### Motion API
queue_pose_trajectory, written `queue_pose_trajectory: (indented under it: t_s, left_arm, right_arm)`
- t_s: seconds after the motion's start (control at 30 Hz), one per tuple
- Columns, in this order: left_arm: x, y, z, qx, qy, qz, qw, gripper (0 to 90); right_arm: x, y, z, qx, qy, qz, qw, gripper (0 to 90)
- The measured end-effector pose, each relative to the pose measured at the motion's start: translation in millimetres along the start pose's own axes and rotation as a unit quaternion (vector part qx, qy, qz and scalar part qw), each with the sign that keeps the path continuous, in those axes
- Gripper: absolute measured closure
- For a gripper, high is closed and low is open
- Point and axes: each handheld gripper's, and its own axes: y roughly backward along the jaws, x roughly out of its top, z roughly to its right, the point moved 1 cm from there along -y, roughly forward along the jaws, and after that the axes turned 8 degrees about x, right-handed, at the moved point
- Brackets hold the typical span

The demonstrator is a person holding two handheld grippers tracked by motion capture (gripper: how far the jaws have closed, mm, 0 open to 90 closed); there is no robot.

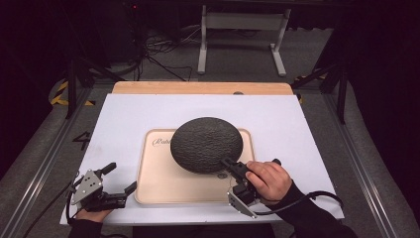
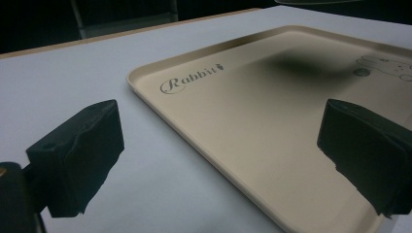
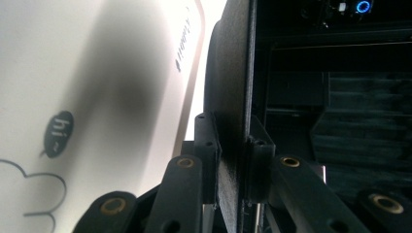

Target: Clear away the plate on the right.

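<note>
High view: my right claw (image 1: 229, 164) is clamped on the dark mat's (image 1: 206, 144) edge above the tray (image 1: 153, 183); my left claw (image 1: 120, 177) gapes, jaws apart, beside the tray.

Bright overhead light on the table (image 1: 129, 114) — dark surroundings, soft close-up blur.

1 beige tray (image 1: 163, 183); 1 dark round mat (image 1: 207, 144); 2 grippers: left (image 1: 119, 179), right (image 1: 227, 163); 1 white table sheet (image 1: 133, 114).

The beige tray (image 2: 272, 145) bears the script word "Rabbit" near its ten o'clock corner. A dark speech bubble (image 3: 58, 133) printed on it reads "hi~".
</note>
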Motion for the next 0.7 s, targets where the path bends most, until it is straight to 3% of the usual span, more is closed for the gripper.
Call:
queue_pose_trajectory:
  t_s: [0.7]
  left_arm:
    - [-0.1, 0.1, 0.3, -0.002, 0.002, -0.001, 1.0, 3.7]
  right_arm:
    - [13.0, -21.5, -17.3, 0.041, 0.003, 0.016, 0.999, 80.4]
